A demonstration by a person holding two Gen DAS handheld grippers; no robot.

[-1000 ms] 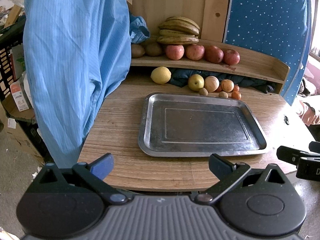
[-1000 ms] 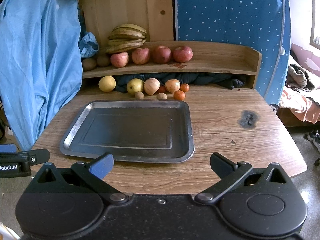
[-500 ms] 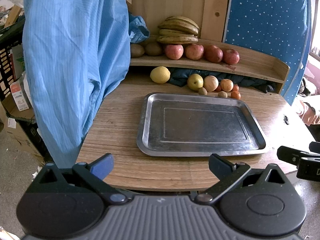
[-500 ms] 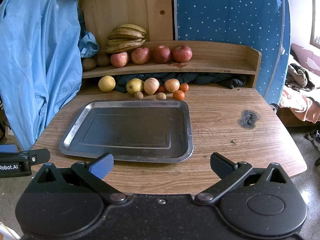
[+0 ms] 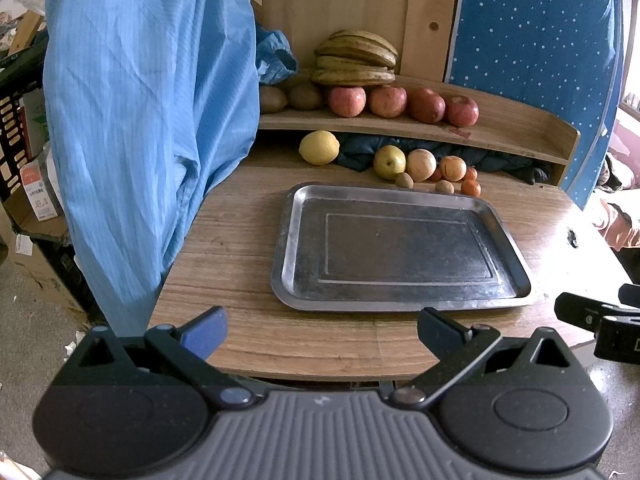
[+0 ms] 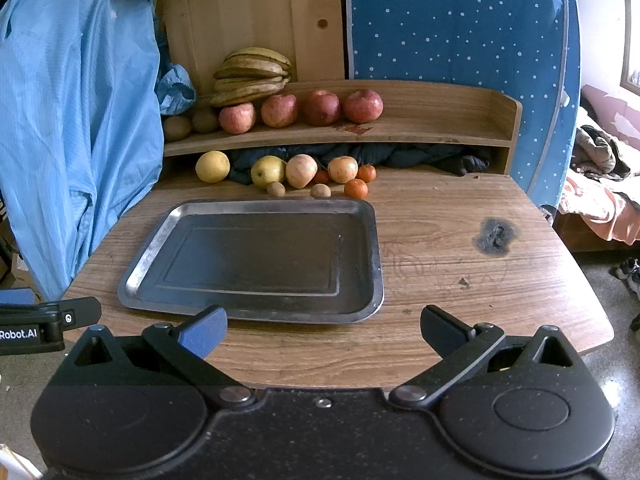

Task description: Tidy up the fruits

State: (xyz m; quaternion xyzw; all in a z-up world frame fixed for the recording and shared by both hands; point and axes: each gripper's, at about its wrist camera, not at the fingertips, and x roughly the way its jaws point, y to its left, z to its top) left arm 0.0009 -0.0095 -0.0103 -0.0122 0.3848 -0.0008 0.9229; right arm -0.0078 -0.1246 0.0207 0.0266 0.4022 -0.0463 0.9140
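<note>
left gripper (image 5: 322, 330) jaws wide apart, holding nothing; right gripper (image 6: 324, 330) likewise; bare metal tray (image 6: 152, 246) on table (image 6: 460, 240), fruits (image 6: 302, 170) beyond it

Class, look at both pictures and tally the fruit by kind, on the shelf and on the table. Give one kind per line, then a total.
Banana bunch: 1
Red apples: 4
Kiwis on the shelf: 2
Lemon: 1
Pale yellow or peach round fruits: 3
Small brown fruits: 2
Small orange fruits: 3, one partly hidden
Total: 16

Tray (image 6: 376, 264) on table (image 6: 460, 248); fruits (image 6: 300, 171) seemingly behind.
</note>
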